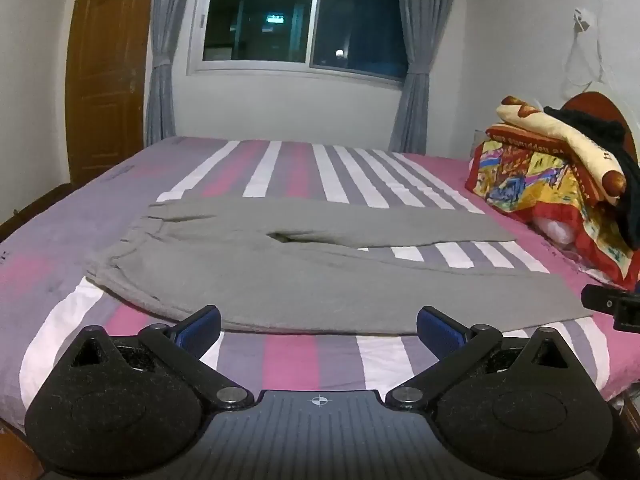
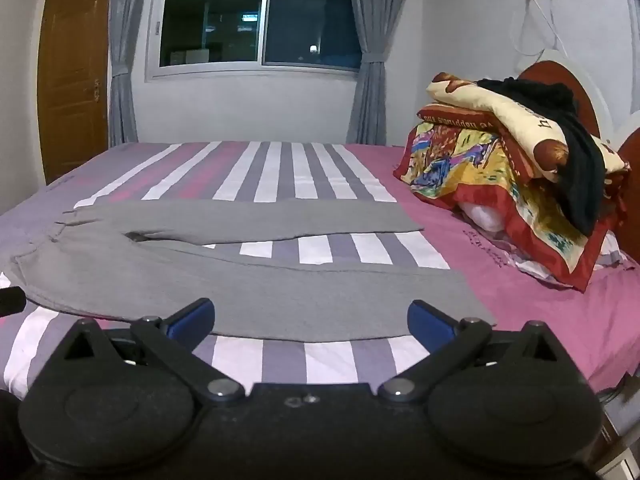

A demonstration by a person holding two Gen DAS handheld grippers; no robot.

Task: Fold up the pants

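Note:
Grey pants [image 1: 280, 276] lie flat on the striped bed, waistband at the left, two legs spread apart toward the right. They also show in the right wrist view [image 2: 248, 280]. My left gripper [image 1: 319, 326] is open and empty, just short of the near leg's front edge. My right gripper [image 2: 310, 320] is open and empty, over the near leg's front edge toward the cuff. Part of the right gripper [image 1: 612, 306] shows at the right edge of the left wrist view.
The bed [image 1: 304, 356] has a pink, grey and white striped sheet. A pile of colourful blankets and dark clothes [image 2: 512, 152] sits at the right by the headboard. A window with curtains [image 1: 296, 20] and a wooden door [image 1: 108, 80] are behind.

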